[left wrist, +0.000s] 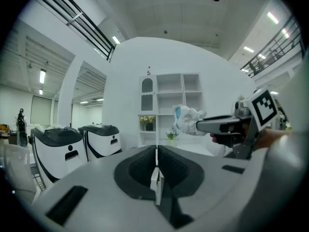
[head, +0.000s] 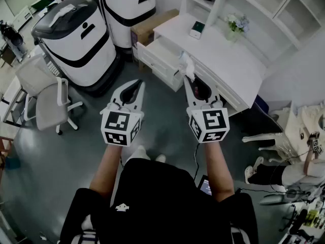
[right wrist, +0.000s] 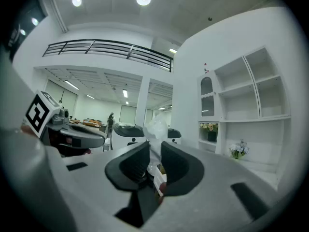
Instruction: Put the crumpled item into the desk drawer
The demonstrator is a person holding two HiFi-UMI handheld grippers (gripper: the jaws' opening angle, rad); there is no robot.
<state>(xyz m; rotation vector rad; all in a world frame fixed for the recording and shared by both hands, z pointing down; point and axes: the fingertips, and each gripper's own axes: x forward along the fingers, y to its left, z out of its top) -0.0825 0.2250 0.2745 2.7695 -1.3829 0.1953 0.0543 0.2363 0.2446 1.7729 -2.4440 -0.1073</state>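
Head view: two grippers are up, one in each hand. The left gripper point(head: 136, 85) sits at 9 o'clock and the right gripper point(head: 187, 79) at 3 o'clock. The right one pinches the single crumpled item point(head: 185, 64), white and wrinkled, poking past its tips by the corner of the one open drawer point(head: 158, 55) of the white bench point(head: 223, 60). Two big white-and-black machines point(head: 76, 39) stand at 11 o'clock, one office chair point(head: 50, 99) at 9.

Left gripper view: jaws pressed together, nothing between them. At 3 o'clock the item point(left wrist: 189, 120) shows a pale blue patch.

Right gripper view: jaws clamped on the item point(right wrist: 155, 128), thin and papery, rising toward 12 o'clock.
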